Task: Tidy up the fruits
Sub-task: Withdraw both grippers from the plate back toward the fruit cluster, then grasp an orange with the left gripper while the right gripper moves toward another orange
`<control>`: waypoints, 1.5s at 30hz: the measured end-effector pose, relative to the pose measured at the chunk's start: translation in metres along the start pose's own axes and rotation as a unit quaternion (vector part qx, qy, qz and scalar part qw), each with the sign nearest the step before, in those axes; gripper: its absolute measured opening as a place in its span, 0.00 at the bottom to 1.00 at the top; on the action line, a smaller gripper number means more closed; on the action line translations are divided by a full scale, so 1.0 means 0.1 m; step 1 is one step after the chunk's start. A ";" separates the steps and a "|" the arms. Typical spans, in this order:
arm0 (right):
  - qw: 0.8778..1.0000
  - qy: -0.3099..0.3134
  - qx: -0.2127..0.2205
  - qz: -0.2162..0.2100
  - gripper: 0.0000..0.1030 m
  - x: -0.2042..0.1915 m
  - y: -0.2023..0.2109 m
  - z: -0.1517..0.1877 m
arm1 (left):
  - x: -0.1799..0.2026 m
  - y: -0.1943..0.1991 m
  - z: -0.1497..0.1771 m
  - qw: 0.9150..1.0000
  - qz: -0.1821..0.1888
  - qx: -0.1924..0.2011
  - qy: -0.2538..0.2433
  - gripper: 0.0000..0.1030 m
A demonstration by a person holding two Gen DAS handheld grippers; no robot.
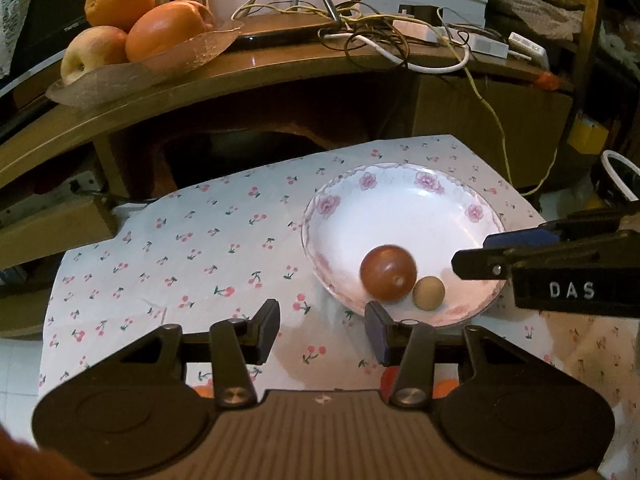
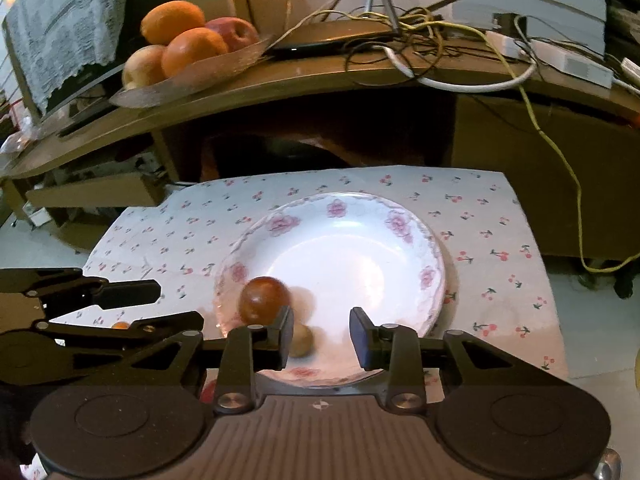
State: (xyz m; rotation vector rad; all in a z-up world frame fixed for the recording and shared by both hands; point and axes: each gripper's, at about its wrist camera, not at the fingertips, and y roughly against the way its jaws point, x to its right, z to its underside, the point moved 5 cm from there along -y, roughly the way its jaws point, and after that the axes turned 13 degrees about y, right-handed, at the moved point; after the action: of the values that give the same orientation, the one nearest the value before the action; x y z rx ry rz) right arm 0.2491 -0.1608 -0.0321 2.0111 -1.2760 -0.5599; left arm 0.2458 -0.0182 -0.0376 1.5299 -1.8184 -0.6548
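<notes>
Fruit, a reddish-brown fruit [image 2: 264,300] and a small tan fruit [image 2: 301,340], is seen low left in the plate [image 2: 400,216]. Right hand-held gripper [image 2: 320,338] is parted, empty; withdrawal should be gentle. Left hand-held gripper [image 1: 322,330] is parted, empty.

Curved wooden desk [image 2: 320,76] behind — tangled cables [image 2: 420,40], pale tiled floor [image 2: 592,320]

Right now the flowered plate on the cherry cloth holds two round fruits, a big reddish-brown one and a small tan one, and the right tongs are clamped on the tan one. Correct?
Not quite. The right tongs are open and hold nothing; the small tan fruit lies free on the flowered plate beside the reddish-brown fruit, as the right wrist view shows. The rest is right.
</notes>
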 end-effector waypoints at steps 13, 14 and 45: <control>0.999 0.030 -0.017 -0.016 0.34 -0.24 0.04 0.07 | -0.09 0.12 0.09 1.000 -0.004 -0.003 -0.008 0.50; 0.999 0.031 -0.018 -0.016 0.34 -0.25 0.04 0.07 | -0.09 0.13 0.10 1.000 -0.004 -0.003 -0.009 0.50; 0.994 0.069 -0.066 -0.048 0.40 -0.43 0.03 0.33 | -0.50 0.30 0.53 0.997 -0.004 -0.034 -0.067 0.57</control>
State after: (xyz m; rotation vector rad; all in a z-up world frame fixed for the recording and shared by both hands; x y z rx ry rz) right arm 0.2075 -0.1330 -0.0522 1.9720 -1.0383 -0.5248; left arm 0.1913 0.0348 -0.0586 1.4803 -1.8696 -0.8306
